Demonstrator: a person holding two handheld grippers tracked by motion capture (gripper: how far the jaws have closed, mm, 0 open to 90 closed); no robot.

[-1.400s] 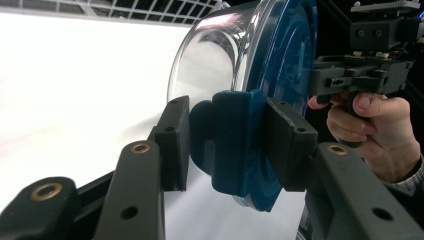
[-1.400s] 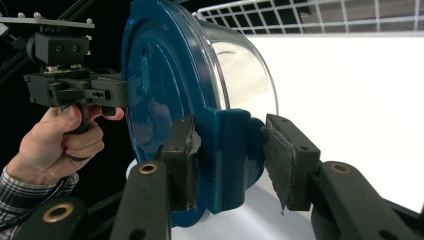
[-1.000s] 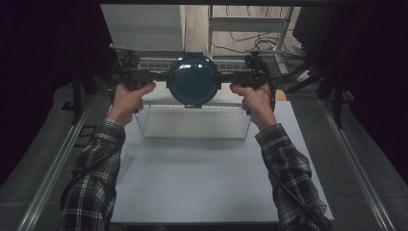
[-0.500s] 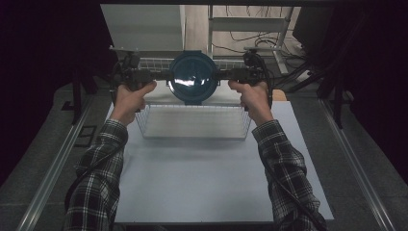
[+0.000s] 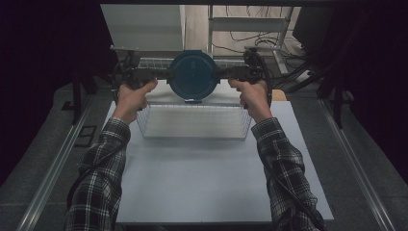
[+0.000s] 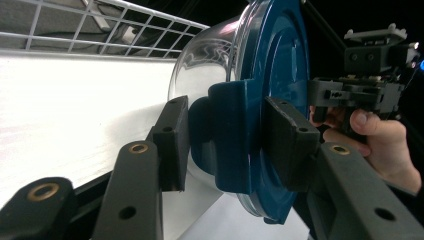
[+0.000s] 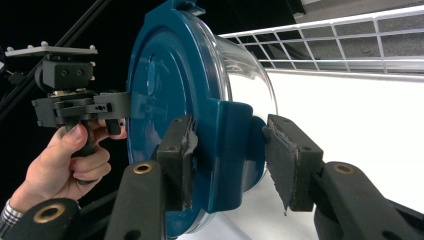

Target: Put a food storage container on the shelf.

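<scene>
We see the left tool [image 5: 161, 73] and right tool [image 5: 223, 73] clamped on the lidded bowl [image 5: 193, 75] (upper centre), above the wire basket [image 5: 192, 129].

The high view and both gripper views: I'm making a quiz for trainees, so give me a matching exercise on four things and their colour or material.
Things:
1. lid
2. bowl
3. basket
4. sleeves

Descriptions:
A. clear glass
B. white wire
C. plaid cloth
D. dark blue plastic

Pairs: 1-D, 2-A, 3-B, 4-C
</scene>
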